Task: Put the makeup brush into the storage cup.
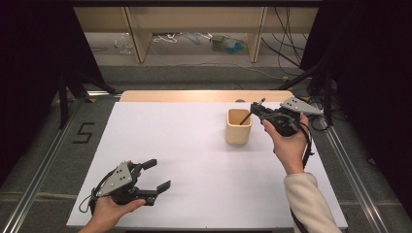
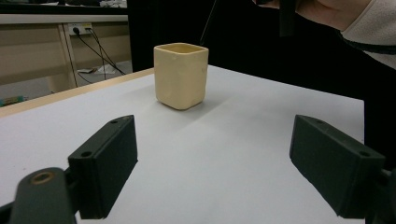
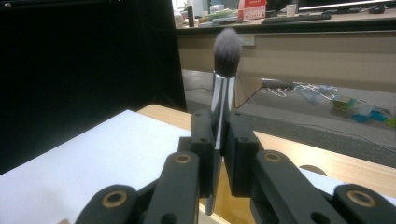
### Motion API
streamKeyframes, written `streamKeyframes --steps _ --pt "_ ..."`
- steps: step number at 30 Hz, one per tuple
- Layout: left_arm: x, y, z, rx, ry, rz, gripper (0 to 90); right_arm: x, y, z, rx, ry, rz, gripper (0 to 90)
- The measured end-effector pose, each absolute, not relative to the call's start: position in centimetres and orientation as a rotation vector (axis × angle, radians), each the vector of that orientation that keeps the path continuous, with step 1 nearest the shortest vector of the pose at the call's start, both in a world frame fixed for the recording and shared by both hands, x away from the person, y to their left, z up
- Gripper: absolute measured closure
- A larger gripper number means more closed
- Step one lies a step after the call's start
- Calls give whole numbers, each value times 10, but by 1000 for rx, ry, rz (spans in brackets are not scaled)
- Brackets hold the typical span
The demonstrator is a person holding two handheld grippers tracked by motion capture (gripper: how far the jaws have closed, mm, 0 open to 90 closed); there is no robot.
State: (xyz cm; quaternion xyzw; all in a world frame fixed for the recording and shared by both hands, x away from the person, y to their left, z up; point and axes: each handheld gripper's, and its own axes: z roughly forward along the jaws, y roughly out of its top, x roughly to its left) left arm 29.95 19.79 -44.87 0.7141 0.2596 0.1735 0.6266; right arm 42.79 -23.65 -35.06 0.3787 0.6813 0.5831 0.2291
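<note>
A cream square cup (image 1: pixel 238 127) stands on the white board right of centre, also ahead in the left gripper view (image 2: pixel 181 74). My right gripper (image 1: pixel 256 109) hovers just right of the cup's top, shut on a makeup brush (image 1: pixel 247 116) whose dark handle slants down into the cup's mouth. In the right gripper view the jaws (image 3: pixel 219 126) clamp the silver ferrule of the brush (image 3: pixel 223 88), grey bristles pointing up. My left gripper (image 1: pixel 163 174) rests low at the board's near left, open with nothing between its fingers (image 2: pixel 109 158).
The white board (image 1: pixel 194 160) covers most of a wooden table (image 1: pixel 204 95). Black frame posts stand at both sides, metal rails run along the floor, and shelving with cables lies beyond the far edge.
</note>
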Motion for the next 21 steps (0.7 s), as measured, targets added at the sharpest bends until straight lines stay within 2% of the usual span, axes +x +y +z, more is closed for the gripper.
streamKeyframes --steps 21 --pt "300 198 -449 1637 596 398 150 436 -237 -351 1046 1859 1596 838"
